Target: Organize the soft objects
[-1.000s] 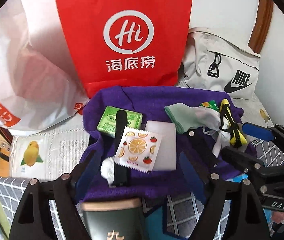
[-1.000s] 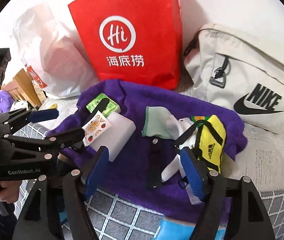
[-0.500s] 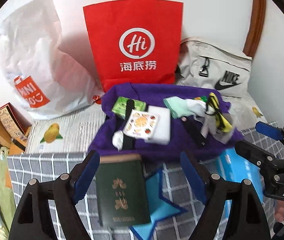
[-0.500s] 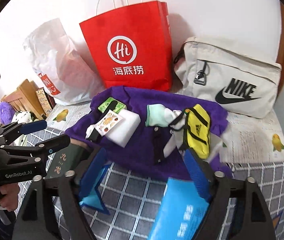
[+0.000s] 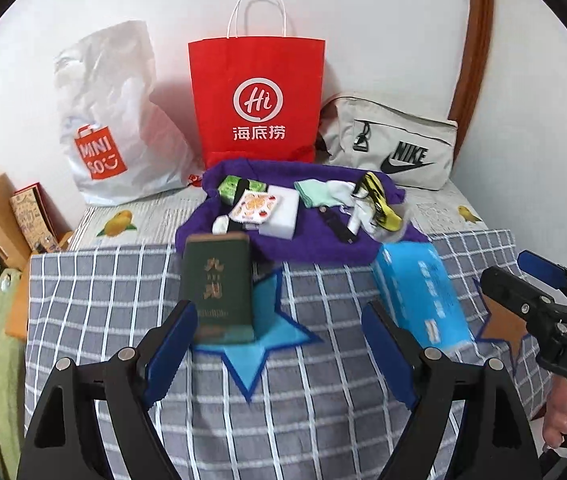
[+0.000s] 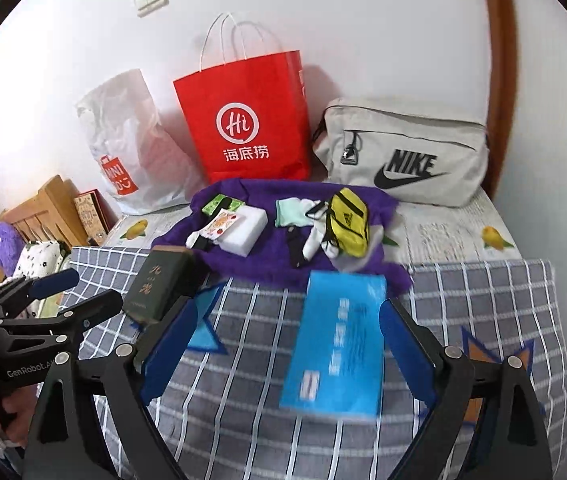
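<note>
Both grippers have backed off the purple cloth (image 5: 315, 240); left gripper (image 5: 279, 348) released, right gripper (image 6: 287, 344) just opened wider, empty. Soft items (image 6: 295, 212) lie gathered on cloth; bagging remains.

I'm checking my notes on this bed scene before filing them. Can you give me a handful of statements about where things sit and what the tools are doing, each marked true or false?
1. The red paper bag stands upright against the wall. True.
2. The yellow pouch lies on the checked blanket. False: it lies on the purple cloth, beside the socks.
3. The left tool is open and holds nothing. True.
4. The green box lies on a blue star patch. True.
5. The right tool is clamped on the blue packet. False: its jaws stand open, with the packet lying on the blanket between them.
</note>
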A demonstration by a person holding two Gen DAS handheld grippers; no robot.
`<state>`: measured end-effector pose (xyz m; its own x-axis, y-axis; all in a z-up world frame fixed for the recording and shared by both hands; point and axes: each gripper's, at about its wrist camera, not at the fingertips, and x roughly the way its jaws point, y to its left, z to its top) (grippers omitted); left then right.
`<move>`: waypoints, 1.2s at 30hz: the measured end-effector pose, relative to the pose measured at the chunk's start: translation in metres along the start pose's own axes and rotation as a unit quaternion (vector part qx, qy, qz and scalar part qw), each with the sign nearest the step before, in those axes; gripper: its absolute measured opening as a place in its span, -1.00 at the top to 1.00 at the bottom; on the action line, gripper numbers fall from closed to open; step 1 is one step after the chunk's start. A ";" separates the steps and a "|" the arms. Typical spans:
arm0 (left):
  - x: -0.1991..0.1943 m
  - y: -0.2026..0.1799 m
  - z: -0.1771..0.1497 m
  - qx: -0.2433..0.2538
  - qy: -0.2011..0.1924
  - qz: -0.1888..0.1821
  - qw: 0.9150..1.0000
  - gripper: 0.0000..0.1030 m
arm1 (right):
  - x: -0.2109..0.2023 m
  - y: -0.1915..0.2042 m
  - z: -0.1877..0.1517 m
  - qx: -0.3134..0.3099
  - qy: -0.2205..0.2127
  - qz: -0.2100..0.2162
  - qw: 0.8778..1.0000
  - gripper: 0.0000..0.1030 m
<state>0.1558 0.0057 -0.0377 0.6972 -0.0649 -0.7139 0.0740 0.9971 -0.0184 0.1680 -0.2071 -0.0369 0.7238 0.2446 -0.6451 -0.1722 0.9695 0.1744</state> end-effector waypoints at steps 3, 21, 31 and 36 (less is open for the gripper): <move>-0.020 -0.006 -0.019 -0.001 -0.007 -0.003 1.000 -0.62 | -0.018 -0.002 -0.017 0.005 -0.005 0.001 1.000 -0.78; -0.080 -0.032 -0.069 0.011 -0.036 0.016 0.999 -0.69 | -0.092 0.003 -0.061 -0.017 -0.039 -0.021 0.999 -0.78; -0.083 -0.029 -0.078 0.004 -0.033 0.013 0.999 -0.69 | -0.094 0.001 -0.071 -0.014 -0.037 -0.025 0.999 -0.78; -0.084 -0.030 -0.078 0.005 -0.034 0.012 0.999 -0.69 | -0.095 -0.002 -0.071 -0.006 -0.039 -0.026 0.999 -0.78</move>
<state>0.0392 -0.0153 -0.0316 0.7459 -0.0449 -0.6645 0.0642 0.9979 0.0047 0.0525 -0.2316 -0.0284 0.7813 0.1931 -0.5936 -0.1410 0.9810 0.1335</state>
